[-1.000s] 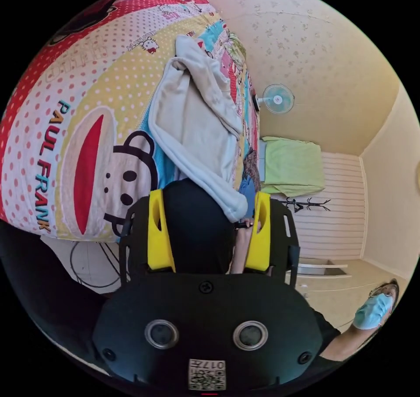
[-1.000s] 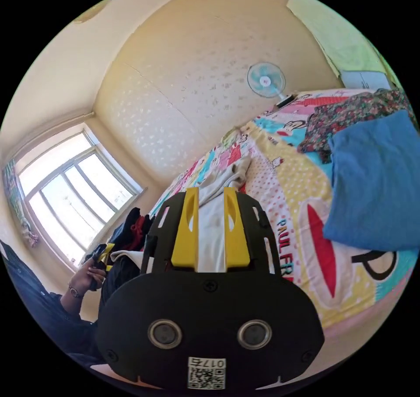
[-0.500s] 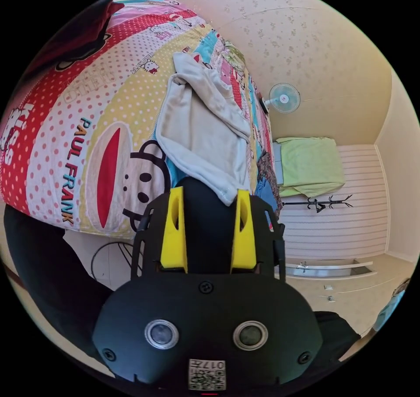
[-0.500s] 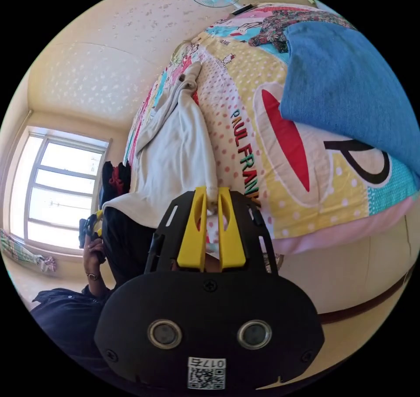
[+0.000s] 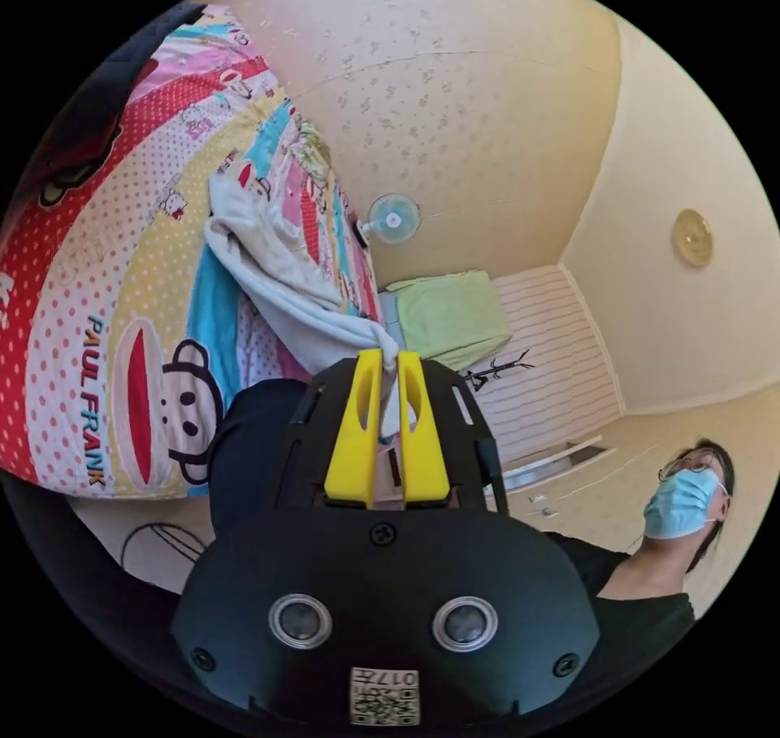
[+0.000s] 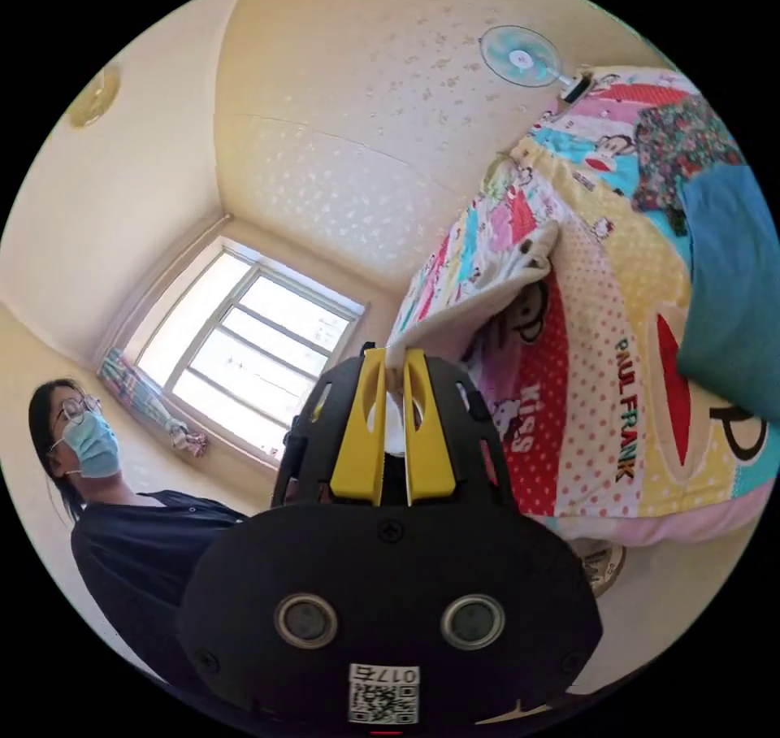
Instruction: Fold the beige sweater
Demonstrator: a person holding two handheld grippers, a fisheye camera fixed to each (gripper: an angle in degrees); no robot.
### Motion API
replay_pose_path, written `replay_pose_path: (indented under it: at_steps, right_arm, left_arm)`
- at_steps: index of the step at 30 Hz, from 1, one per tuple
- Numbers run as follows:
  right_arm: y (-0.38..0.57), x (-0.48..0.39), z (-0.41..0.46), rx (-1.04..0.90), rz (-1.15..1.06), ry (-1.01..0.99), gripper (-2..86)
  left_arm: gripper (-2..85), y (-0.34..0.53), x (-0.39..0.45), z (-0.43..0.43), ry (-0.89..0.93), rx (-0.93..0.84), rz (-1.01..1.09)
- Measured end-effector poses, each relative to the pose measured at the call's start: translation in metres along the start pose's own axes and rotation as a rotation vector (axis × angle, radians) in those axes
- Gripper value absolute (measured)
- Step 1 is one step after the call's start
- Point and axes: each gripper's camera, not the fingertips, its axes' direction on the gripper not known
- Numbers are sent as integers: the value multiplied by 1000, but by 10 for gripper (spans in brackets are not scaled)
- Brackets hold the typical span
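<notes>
Pinching beige sweater (image 5: 284, 283), left tongs (image 5: 388, 364), right tongs (image 6: 396, 360), seemingly closed

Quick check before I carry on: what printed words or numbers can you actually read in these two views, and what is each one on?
"PAUL FRANK": on the bedspread, beside the monkey face; also legible in the right gripper view.
"KISS": on the bedspread's red dotted patch.
Small lettering by the cat figures on the bedspread: too small to read.

beige sweater (image 5: 276, 283), stretched, lifted off bed
</notes>
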Motion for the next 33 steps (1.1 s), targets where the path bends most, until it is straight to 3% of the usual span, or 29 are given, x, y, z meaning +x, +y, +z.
replay_pose_path:
  at_steps: [6, 10, 13, 15, 20, 24, 30, 33]
  right_arm:
    - [12, -82, -42, -16, -202, -46, 22]
    - [43, -66, -38, -31, -75, 44, 22]
    - [45, -29, -22, 10, 36, -9, 23]
    - [27, -15, -11, 58, 41, -53, 25]
    - [-106, 32, 93, -25, 98, 224, 38]
    - [-151, 69, 155, -48, 119, 274, 74]
    - [-63, 108, 181, -121, 136, 477, 100]
    - [5, 144, 182, -129, 236, 572, 112]
  left_arm:
    - [41, 15, 52, -62, -24, -66, 180]
    - [41, 29, 30, -55, -68, -127, 79]
    - [41, 9, 3, -44, 96, -100, -18]
    - [41, -37, -10, -29, 80, -112, -45]
    - [46, -168, -43, 20, -49, -82, -67]
    - [86, -222, -67, 32, -76, 17, -33]
    - [144, -165, -149, 59, -304, -186, -147]
    - [163, -132, -195, 77, -314, -291, -273]
